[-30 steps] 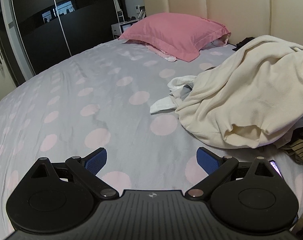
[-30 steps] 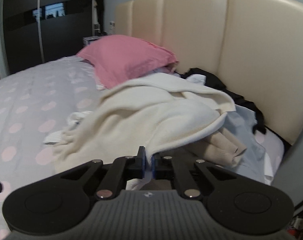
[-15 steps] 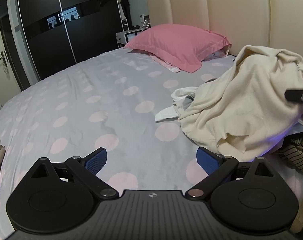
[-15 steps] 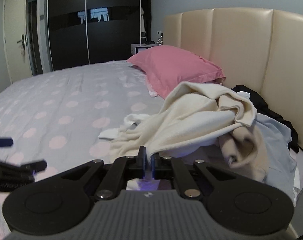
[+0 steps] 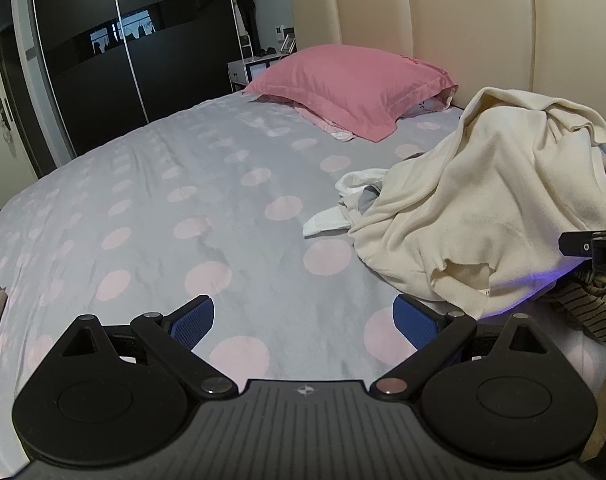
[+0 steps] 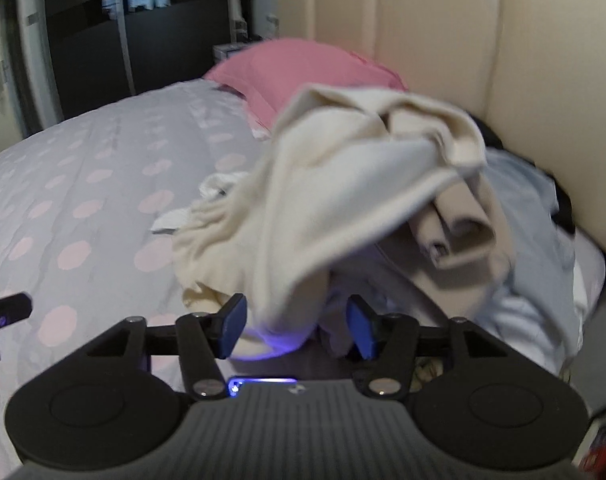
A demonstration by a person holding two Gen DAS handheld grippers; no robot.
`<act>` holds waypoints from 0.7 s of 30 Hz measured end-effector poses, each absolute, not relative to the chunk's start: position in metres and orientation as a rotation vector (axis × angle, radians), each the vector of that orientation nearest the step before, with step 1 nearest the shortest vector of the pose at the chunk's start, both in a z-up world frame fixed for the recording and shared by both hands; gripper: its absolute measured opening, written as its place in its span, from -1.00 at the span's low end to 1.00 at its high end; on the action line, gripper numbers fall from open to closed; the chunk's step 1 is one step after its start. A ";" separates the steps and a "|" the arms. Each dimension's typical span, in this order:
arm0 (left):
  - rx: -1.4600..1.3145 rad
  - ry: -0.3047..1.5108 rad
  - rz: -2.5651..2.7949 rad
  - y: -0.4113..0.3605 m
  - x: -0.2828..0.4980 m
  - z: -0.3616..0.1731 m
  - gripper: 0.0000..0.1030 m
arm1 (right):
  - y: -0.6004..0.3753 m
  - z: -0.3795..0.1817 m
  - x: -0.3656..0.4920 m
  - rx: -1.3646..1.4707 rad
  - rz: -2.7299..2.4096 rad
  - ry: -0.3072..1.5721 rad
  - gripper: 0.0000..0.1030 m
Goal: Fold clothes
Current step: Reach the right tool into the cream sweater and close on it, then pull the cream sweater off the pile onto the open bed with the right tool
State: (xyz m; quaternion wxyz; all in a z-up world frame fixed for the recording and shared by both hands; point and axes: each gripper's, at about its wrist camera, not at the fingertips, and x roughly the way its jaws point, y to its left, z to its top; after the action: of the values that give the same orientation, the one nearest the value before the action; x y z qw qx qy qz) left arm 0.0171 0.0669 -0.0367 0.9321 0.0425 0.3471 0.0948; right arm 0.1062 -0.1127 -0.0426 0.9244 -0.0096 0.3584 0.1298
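Legible text: a single white letter "D", cut off by the frame edge, on the black right gripper (image 5: 595, 246), far right of the left gripper (image 5: 303, 320). Pillowcase print illegible.

Left wrist view low over bed (image 5: 207, 200) facing headboard (image 5: 463, 32), right wrist view closer to cream garment (image 6: 343, 184), both share pink pillow (image 5: 351, 84)

Cream sweater (image 5: 491, 200); pink pillow (image 5: 351, 80); grey bedsheet (image 5: 163, 184), pink dots; striped garment (image 5: 599, 308).
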 end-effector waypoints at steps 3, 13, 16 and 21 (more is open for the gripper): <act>0.086 0.717 0.195 0.067 0.019 -0.040 0.91 | -0.122 -0.048 0.114 0.070 0.267 0.779 0.23; 0.085 0.742 0.184 0.064 0.023 -0.048 0.91 | -0.104 -0.042 0.110 0.086 0.426 0.735 -0.79; 0.078 0.741 0.183 0.065 0.021 -0.046 0.91 | -0.090 -0.031 0.099 0.028 0.483 0.688 -0.80; 0.076 0.722 0.182 0.067 0.013 -0.037 0.91 | -0.069 -0.013 0.079 0.019 0.569 0.658 -0.80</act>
State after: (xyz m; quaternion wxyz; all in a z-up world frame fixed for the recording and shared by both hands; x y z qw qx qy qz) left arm 0.0132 0.0675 -0.0372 0.9307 0.0370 0.3528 0.0888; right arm 0.0790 -0.0687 -0.0135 0.9068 0.0090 0.3189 0.2757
